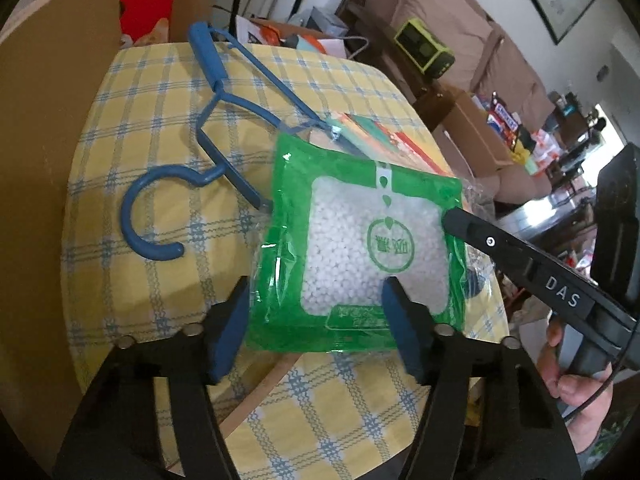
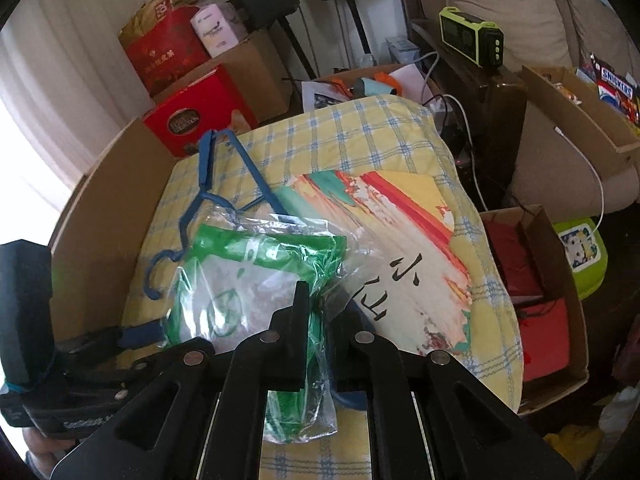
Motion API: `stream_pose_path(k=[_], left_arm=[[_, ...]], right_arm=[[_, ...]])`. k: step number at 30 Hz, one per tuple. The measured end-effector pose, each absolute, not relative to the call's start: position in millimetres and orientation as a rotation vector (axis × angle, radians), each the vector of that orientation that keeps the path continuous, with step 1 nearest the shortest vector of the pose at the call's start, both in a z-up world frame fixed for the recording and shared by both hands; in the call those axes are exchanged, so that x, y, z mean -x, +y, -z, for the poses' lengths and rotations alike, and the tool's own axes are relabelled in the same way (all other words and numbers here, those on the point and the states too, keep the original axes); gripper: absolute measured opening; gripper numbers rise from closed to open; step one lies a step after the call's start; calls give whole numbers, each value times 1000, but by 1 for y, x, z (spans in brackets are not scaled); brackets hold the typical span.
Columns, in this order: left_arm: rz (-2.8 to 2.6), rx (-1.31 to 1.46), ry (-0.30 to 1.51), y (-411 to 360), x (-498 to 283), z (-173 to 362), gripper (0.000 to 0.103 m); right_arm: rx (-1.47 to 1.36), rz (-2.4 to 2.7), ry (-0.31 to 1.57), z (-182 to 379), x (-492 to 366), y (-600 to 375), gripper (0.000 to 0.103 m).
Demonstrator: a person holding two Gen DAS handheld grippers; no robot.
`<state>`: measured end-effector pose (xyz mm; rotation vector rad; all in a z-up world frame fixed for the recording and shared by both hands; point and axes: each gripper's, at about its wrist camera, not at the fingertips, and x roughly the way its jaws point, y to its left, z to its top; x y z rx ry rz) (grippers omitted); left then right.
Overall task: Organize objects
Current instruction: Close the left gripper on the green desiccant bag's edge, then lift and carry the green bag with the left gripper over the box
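A green plastic bag of white beads [image 1: 352,248] is held above the yellow checked table [image 1: 160,128]. My right gripper [image 2: 320,320] is shut on the bag's edge [image 2: 256,280]; its black finger shows in the left wrist view [image 1: 500,244]. My left gripper [image 1: 316,312] is open, its blue pads on either side of the bag's near edge, not pressing it. A blue clothes hanger [image 1: 208,128] lies on the table behind the bag; it also shows in the right wrist view [image 2: 208,184]. A colourful book [image 2: 400,248] lies to the right of the bag.
A cardboard wall [image 1: 48,140] stands along the table's left side. A red box [image 2: 200,112] sits behind the table. Open cardboard boxes [image 2: 540,320] and a green radio [image 2: 472,36] stand to the right.
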<state>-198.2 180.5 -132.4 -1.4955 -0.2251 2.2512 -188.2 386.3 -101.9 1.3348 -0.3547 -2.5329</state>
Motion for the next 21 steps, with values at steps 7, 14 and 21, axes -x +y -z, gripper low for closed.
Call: stream_pose_path(k=[7,14,21], left_arm=[[-2272,1462,-204,178,190,120,34],[-2283,1388,-260,173,177,98,26],[-2300,1286,-338,156,155,56,26]], right_arm=[[-1297,2546,-362,86,181,384,6],[-1248,2551,-406,63,173,389,6],[-1143,2566,-370,18,156,376,6]])
